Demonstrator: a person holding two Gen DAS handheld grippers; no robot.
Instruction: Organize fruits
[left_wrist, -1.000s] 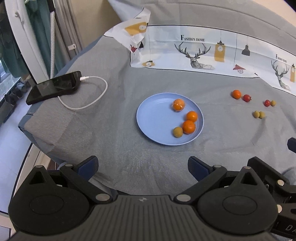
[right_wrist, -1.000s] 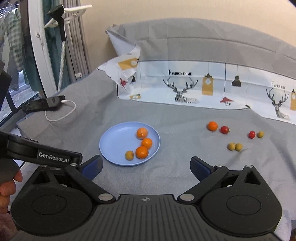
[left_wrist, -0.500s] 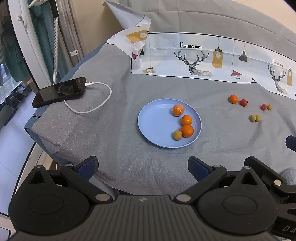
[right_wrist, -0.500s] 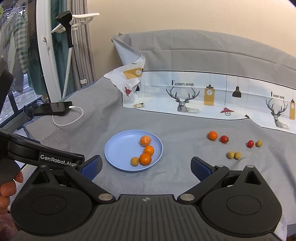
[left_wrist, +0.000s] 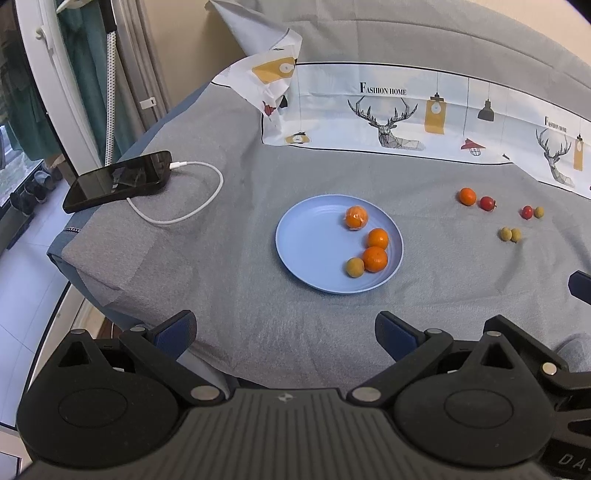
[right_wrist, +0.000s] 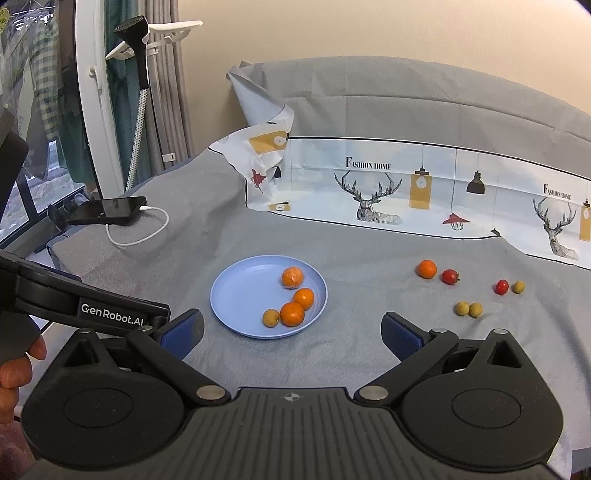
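Observation:
A blue plate (left_wrist: 314, 243) (right_wrist: 243, 291) lies on the grey bedspread and holds three oranges (left_wrist: 375, 259) (right_wrist: 292, 314) and one small yellow-brown fruit (left_wrist: 354, 267) (right_wrist: 270, 318). To its right, loose on the cloth, lie an orange (left_wrist: 467, 196) (right_wrist: 427, 268), two red cherry tomatoes (left_wrist: 487, 203) (right_wrist: 450, 276) and three small yellow-brown fruits (left_wrist: 509, 234) (right_wrist: 468, 308). My left gripper (left_wrist: 284, 330) is open and empty, held back above the bed's near edge. My right gripper (right_wrist: 291, 330) is open and empty, also short of the plate.
A black phone (left_wrist: 118, 181) (right_wrist: 107, 210) on a white charging cable (left_wrist: 192, 210) lies at the bed's left corner. A printed deer-pattern cloth (left_wrist: 406, 118) (right_wrist: 406, 192) lies behind the fruits. The bed edge drops to the floor on the left.
Both grippers have pulled back and risen, so the plate and fruits look smaller and farther. Nothing on the bed has moved; both grippers stay open.

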